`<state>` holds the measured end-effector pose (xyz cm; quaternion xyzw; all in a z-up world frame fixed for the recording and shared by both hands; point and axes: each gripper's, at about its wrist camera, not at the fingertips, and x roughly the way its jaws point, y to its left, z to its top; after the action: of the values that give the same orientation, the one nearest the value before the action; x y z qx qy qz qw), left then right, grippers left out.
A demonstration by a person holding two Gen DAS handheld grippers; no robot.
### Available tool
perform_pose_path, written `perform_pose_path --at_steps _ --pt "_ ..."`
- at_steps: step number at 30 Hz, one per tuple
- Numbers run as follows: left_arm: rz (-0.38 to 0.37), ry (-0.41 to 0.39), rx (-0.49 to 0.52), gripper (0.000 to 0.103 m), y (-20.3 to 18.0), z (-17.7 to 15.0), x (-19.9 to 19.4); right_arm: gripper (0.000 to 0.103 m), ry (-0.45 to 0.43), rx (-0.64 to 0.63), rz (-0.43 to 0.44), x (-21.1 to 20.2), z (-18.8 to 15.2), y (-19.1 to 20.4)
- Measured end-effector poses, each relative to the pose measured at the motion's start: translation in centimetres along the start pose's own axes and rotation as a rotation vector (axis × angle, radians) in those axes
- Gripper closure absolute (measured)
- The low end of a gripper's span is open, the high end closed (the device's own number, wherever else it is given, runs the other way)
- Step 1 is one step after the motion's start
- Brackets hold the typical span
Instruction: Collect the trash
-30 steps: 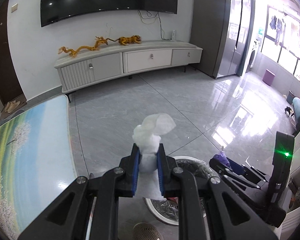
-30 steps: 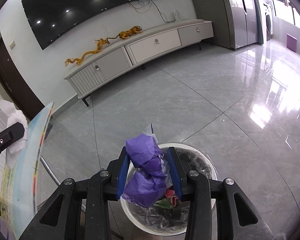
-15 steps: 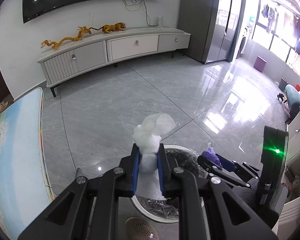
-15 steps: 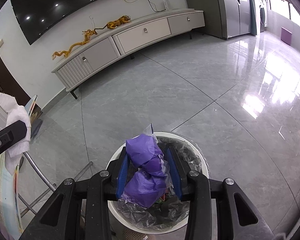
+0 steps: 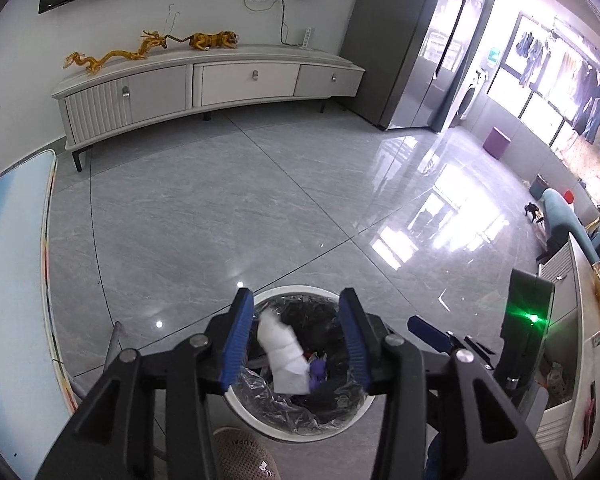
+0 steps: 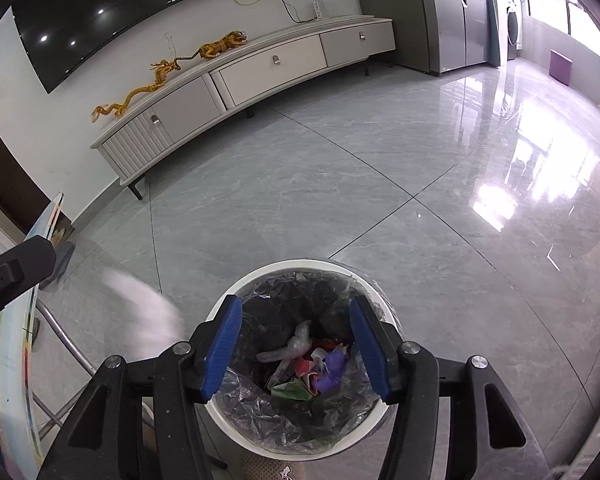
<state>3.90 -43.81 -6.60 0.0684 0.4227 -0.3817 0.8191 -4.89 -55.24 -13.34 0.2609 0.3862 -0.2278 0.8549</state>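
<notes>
Left of the bin (image 6: 236, 296), a table (image 5: 12, 264) edge runs along the frame. The left gripper (image 5: 296, 338) hangs over the bin with its jaws spread wide and empty; a white tissue (image 5: 284, 354) sits between them, touching neither, above the black liner. The right gripper (image 6: 296, 352) is also above the bin, jaws apart, nothing held. A purple wad (image 6: 334, 366) lies inside the bin among other scraps. Beyond the bin stands a cabinet (image 5: 204, 88).

Tissue (image 5: 282, 350) above bin (image 5: 300, 424); table (image 5: 12, 280) left, cabinet (image 5: 204, 88) behind.
</notes>
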Motion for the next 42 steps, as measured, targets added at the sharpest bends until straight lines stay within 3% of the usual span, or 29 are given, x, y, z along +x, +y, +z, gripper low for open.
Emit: perform_pose_path --at_steps 10,18,20,25,32,38,42 --pt "0.032 -0.075 -0.043 0.052 2.7 -0.6 -5.3 0.046 -0.066 -0.041 0.000 -3.8 -0.1 2.9" --pt "0.238 -0.210 -0.081 0.033 8.2 -3.8 -13.7 0.038 -0.121 -0.160 0.064 -7.2 -2.3 10.0" --pt "0.304 -0.238 -0.095 0.032 10.1 -4.9 -15.7 0.035 -0.139 -0.200 0.084 -8.2 -3.1 12.3" --pt "0.446 -0.285 -0.177 0.029 15.7 -8.3 -21.0 0.015 -0.195 -0.289 0.111 -10.4 -5.2 17.5" --pt "0.646 -0.367 -0.254 0.029 20.3 -12.7 -26.6 0.006 -0.256 -0.374 0.134 -12.7 -7.8 22.6" --pt "0.726 -0.403 -0.285 0.028 21.6 -15.0 -29.6 0.000 -0.317 -0.422 0.128 -14.6 -9.4 25.3" --pt "0.751 -0.433 -0.298 0.015 21.5 -16.0 -30.8 0.000 -0.353 -0.435 0.129 -15.6 -10.0 26.0"
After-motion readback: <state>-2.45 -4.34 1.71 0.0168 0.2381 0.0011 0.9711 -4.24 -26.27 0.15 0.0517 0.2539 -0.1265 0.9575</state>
